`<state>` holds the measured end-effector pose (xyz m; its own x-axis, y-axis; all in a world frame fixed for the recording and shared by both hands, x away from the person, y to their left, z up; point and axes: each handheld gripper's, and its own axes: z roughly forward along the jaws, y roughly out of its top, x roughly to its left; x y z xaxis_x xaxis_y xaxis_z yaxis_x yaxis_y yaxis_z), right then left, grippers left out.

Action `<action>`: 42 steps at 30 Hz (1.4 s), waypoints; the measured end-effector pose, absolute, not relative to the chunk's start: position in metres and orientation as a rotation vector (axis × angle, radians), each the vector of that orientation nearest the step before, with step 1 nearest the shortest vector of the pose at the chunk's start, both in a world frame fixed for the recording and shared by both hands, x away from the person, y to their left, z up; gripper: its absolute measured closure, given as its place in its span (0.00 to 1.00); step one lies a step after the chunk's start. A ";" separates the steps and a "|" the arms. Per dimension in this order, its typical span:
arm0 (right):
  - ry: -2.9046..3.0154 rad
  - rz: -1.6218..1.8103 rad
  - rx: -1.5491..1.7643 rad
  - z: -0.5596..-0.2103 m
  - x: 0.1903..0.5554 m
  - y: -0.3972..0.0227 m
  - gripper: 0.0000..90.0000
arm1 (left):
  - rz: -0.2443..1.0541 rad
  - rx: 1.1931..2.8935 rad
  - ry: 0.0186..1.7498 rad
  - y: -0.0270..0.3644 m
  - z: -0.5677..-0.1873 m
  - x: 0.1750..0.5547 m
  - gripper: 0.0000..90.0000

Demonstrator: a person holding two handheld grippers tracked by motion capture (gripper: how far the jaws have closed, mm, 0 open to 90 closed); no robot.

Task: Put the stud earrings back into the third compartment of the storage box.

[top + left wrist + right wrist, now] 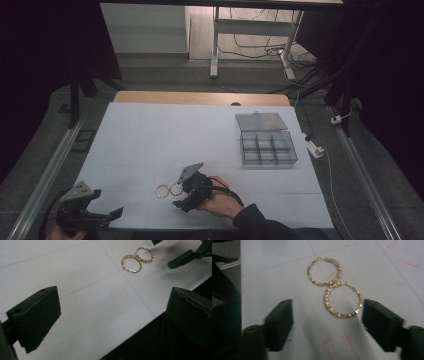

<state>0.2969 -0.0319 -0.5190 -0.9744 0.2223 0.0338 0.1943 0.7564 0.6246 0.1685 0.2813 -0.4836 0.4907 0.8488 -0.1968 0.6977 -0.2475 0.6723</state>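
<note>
Two gold hoops [169, 190] lay touching each other on the white table [150, 135], in the lower middle of the high view. The right gripper [186, 197] was just beside them, on their right in that frame, held by a hand [222, 202] that came in from the bottom edge. Its jaws stood apart; in the right gripper view the nearer hoop [343, 299] lay ahead of them and partly between their tips, and the pads did not press it. The farther hoop [324, 271] lay higher in that frame.

The left gripper [107, 215] was at the lower left corner of the table, well apart from the hoops, with its jaws wide apart and nothing between them.

A clear box [267, 147] with compartments stood at the right of the table, its lid [261, 121] open behind it; it seemed empty, but the view was too small to be sure. Nothing lay between it and the hoops.

The left gripper view showed the chain-like texture of the hoops [137, 259] at its upper right, and a dark jaw of the right gripper [182, 258] near them.
</note>
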 end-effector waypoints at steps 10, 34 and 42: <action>2.953 0.923 0.195 -0.524 0.299 -0.014 0.73 | 0.268 2.014 1.274 0.281 -0.484 0.169 0.00; 2.908 0.949 0.356 -0.500 0.321 -0.038 0.97 | 0.266 2.013 1.272 0.282 -0.484 0.168 0.00; 2.810 0.972 0.495 -0.482 0.345 -0.072 0.97 | 0.266 2.013 1.268 0.281 -0.484 0.168 0.01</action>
